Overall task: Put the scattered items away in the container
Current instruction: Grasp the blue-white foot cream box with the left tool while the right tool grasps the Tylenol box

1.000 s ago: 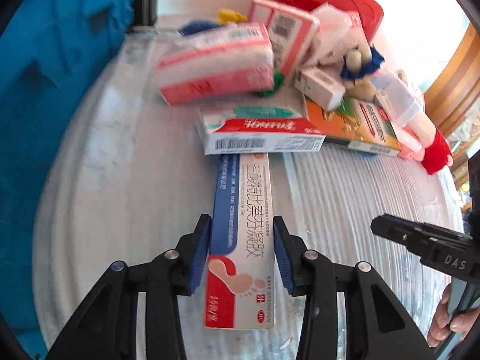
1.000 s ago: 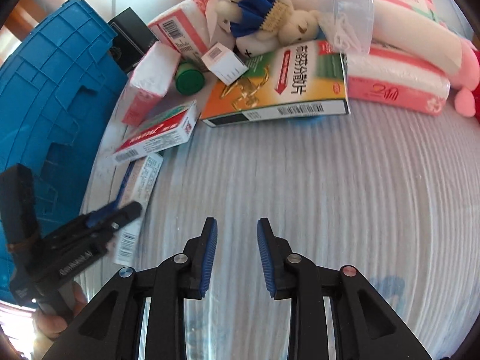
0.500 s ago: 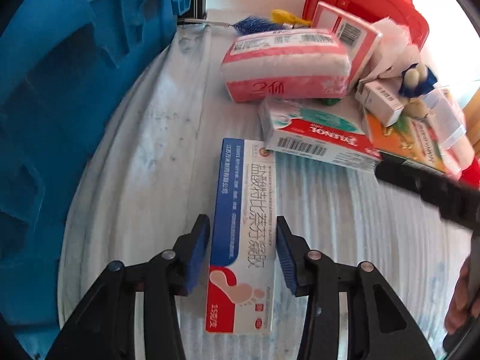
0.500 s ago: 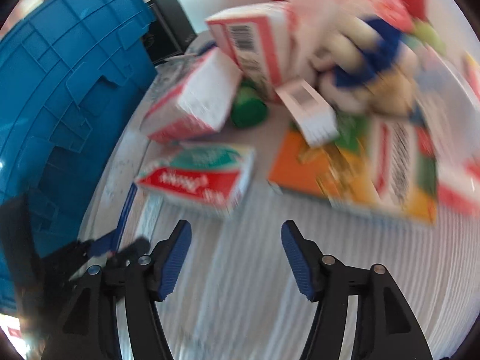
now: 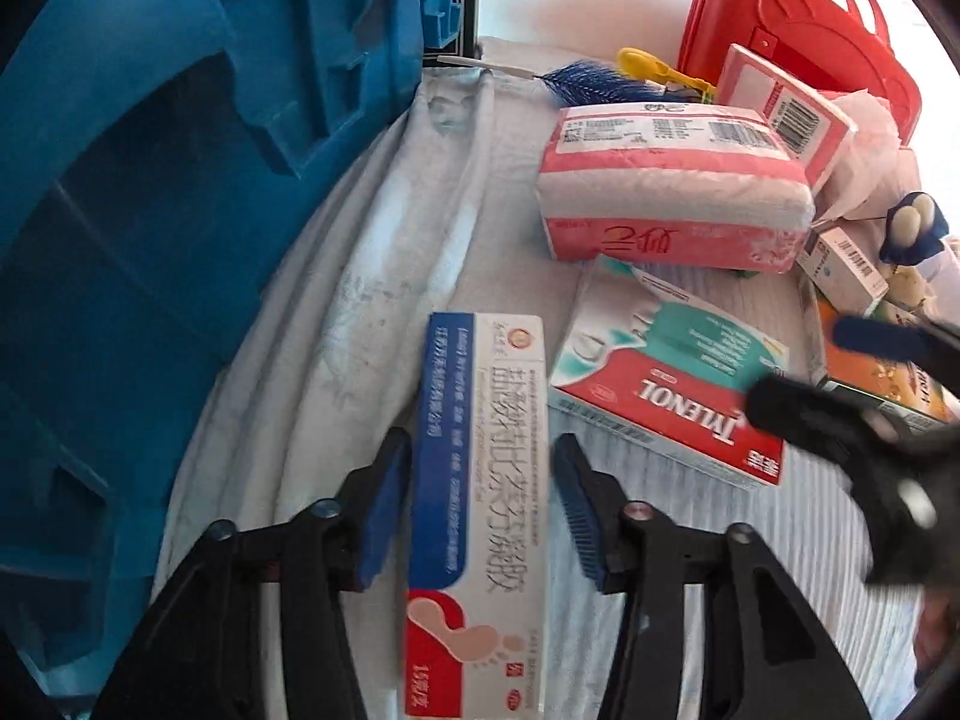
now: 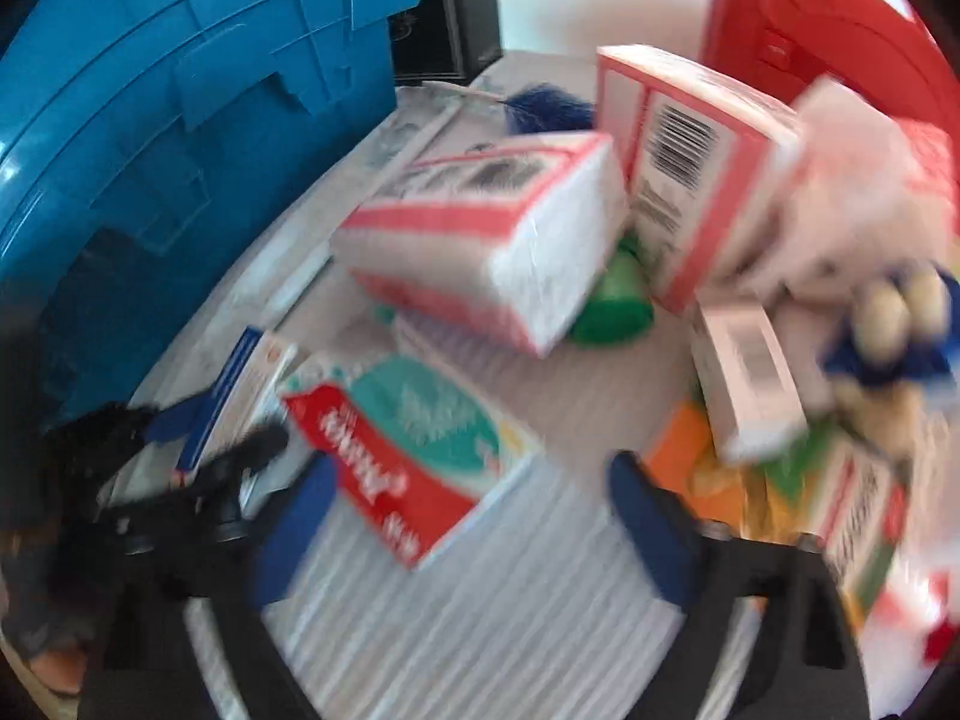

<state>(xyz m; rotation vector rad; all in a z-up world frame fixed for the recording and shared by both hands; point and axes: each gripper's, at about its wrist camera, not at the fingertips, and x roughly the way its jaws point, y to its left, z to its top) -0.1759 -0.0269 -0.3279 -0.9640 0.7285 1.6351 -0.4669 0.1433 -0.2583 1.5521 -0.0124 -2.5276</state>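
Two tongs have just been opening: my left gripper (image 5: 480, 504) loosely straddles the long blue-and-white cardboard ointment box (image 5: 480, 480), my right gripper (image 6: 474, 516) gapes before the red-and-teal Tylenol carton (image 6: 414, 450) at twelve o'clock; centre pads before squeezing, since the blue plastic crate (image 5: 180, 180) at nine o'clock hides its inside.

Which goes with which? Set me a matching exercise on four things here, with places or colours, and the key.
1. foot cream box
2. Tylenol box
3. tissue pack
4. handled case

a. stands at the far edge
b. pink and white wrapper
c. between the fingers of the left gripper
d. red and teal top

Pairs: 1-c; 2-d; 3-b; 4-a.
The left gripper's jaws have just been opening, the box between them.
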